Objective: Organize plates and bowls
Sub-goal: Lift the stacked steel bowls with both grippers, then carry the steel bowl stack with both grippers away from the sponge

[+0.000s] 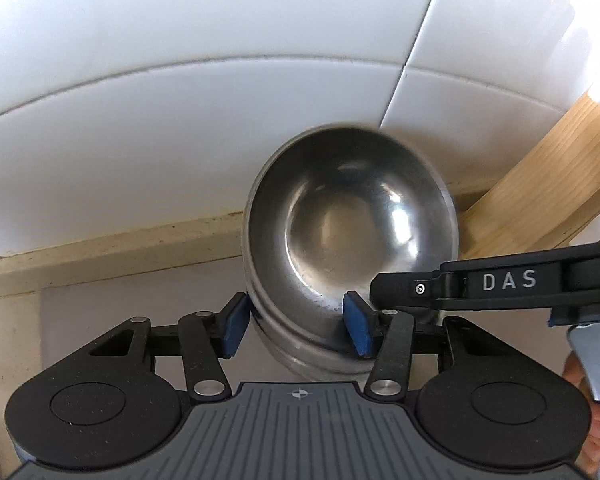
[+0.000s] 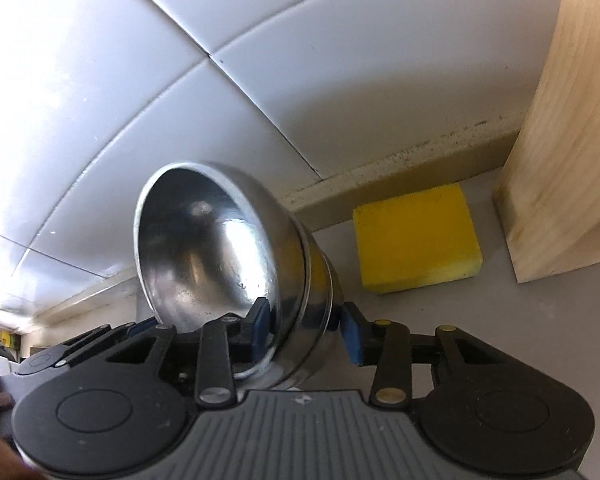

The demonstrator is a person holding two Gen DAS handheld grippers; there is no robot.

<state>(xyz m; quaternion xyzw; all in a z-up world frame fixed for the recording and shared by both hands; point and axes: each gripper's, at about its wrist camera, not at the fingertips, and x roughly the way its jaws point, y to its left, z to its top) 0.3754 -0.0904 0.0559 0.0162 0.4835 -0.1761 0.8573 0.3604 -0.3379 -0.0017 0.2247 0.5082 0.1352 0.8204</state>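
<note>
A stack of nested steel bowls [image 1: 352, 220] hangs tilted over the grey counter [image 1: 100, 312], its open side facing the white tiled wall. My left gripper [image 1: 296, 326] is shut on the near rim, with one blue pad outside the wall and the other inside the top bowl. One finger [image 1: 500, 280] of the right gripper reaches in from the right over the same rim. In the right wrist view the bowls [image 2: 220, 248] lean left. My right gripper [image 2: 306, 334] is shut on their wall, one pad inside and one outside. A left gripper finger [image 2: 88, 338] shows at the lower left.
A yellow sponge [image 2: 418, 236] lies on the counter to the right of the bowls. A pale wooden block [image 2: 560, 160] stands further right, against the wall. A beige ledge [image 1: 100, 248] runs along the foot of the tiles. A hand [image 1: 596, 420] shows at the right edge.
</note>
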